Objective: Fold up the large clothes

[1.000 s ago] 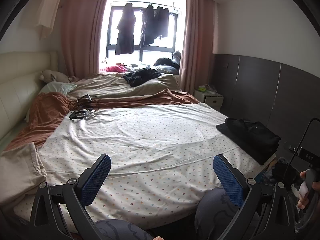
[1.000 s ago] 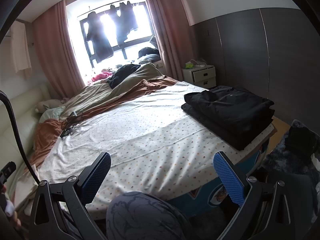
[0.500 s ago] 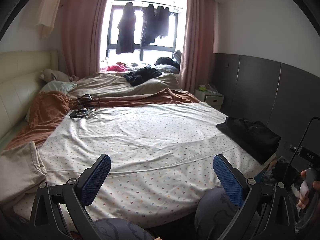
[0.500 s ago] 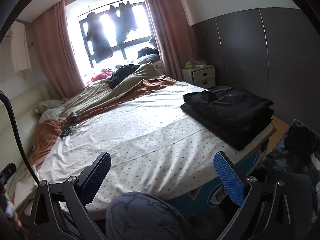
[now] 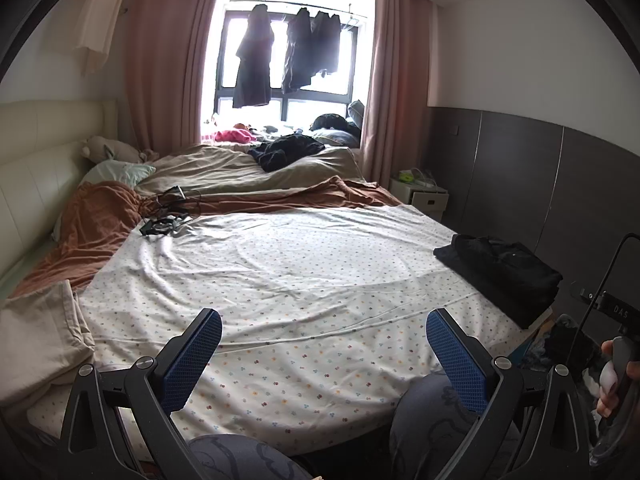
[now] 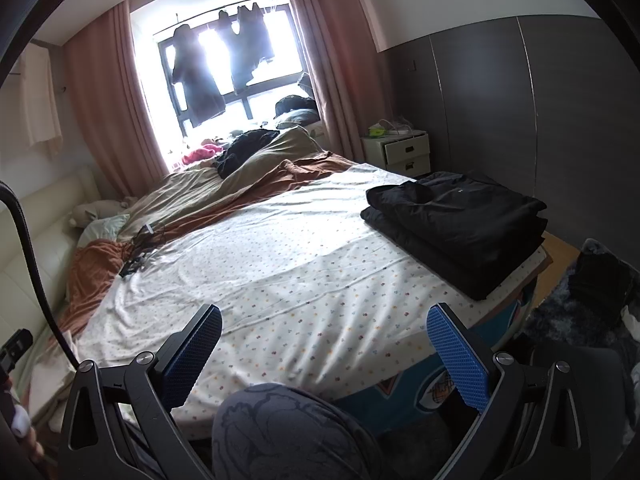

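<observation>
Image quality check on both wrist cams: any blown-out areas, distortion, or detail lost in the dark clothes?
Left wrist: window overexposed, hanging clothes silhouetted, strong fisheye bending of the wall panels. Right wrist: heavier flare around the window, black folded clothes show folds but little texture, sheet sharp.

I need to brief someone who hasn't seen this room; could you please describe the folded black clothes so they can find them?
On the bed's dotted white sheet, look at the near corner below the white nightstand. The folded black clothes lie there, neatly stacked, unlike the crumpled dark garment by the window.
</observation>
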`<state>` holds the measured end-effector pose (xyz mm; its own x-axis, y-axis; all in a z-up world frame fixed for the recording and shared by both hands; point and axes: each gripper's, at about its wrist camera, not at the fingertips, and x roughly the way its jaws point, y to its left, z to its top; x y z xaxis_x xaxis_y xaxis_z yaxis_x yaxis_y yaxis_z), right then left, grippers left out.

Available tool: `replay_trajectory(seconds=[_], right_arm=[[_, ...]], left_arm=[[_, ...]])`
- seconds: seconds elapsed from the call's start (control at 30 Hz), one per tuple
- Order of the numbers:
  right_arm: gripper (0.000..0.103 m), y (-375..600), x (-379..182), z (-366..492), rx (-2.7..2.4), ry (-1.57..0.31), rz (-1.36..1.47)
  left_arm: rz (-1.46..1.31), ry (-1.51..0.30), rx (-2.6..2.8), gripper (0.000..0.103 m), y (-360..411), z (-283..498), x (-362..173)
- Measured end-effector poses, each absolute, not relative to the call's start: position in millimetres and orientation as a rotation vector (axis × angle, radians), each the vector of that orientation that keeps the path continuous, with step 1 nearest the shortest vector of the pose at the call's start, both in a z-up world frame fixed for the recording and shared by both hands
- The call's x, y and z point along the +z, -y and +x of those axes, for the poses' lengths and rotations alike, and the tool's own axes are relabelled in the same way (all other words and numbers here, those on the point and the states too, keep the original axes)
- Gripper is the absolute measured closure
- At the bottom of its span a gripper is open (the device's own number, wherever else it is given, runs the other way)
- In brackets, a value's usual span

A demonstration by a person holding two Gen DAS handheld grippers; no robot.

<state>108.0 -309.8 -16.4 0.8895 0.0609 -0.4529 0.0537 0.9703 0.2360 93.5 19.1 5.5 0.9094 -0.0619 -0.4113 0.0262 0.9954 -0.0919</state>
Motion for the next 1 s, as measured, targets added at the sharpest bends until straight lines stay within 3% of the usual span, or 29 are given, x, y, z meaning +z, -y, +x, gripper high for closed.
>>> replay_trajectory(seconds=[1.0], right_arm=[[0.0,310.0,-23.5,109.2,-0.006,-0.512,0.244]], left_arm=[[-0.086,-0.443,-0.036,0.0,-17.9,90.6,-4.9]])
